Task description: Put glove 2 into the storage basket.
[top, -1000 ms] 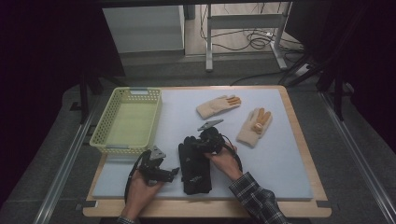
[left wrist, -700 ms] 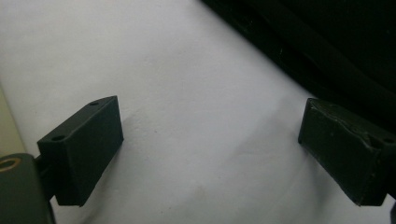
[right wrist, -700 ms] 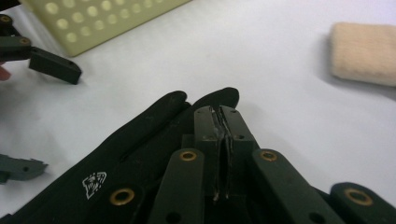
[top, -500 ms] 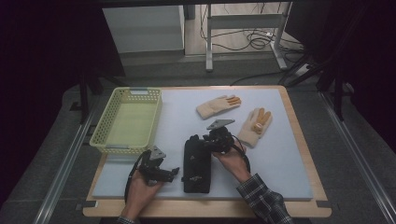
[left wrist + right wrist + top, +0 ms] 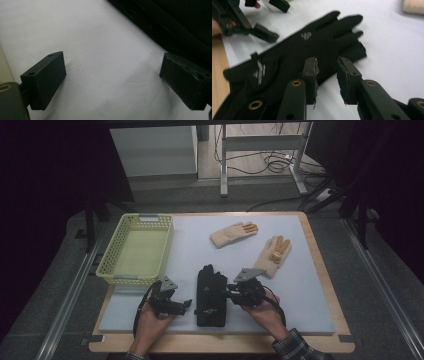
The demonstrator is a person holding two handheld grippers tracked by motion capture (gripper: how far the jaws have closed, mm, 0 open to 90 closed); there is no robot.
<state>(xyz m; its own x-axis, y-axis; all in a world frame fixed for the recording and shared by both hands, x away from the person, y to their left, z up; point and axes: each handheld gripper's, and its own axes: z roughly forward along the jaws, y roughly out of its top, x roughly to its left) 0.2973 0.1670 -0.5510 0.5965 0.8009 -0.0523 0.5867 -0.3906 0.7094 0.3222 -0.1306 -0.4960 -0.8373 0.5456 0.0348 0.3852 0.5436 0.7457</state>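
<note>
A black glove (image 5: 210, 296) lies flat on the white mat, fingers pointing away from me. In the right gripper view the black glove (image 5: 294, 55) lies just beyond and under the jaws. My right gripper (image 5: 229, 294) sits at the glove's right edge; the right gripper (image 5: 327, 66) has just been opening, and its jaws stand a little apart with nothing between them. My left gripper (image 5: 187, 304) rests on the mat left of the glove. The left gripper (image 5: 112, 82) is wide open over bare mat, the glove's edge (image 5: 175, 27) beyond it.
A yellow mesh basket (image 5: 114, 256) stands at the mat's left. Two tan gloves lie farther back, one (image 5: 232, 234) at the middle and one (image 5: 272, 252) to the right. The white mat (image 5: 305, 290) covers a wooden table (image 5: 345, 340).
My right hand has drawn off the black glove to its right side, and its jaws have parted. The glove now lies flat. The left hand has stayed put.
</note>
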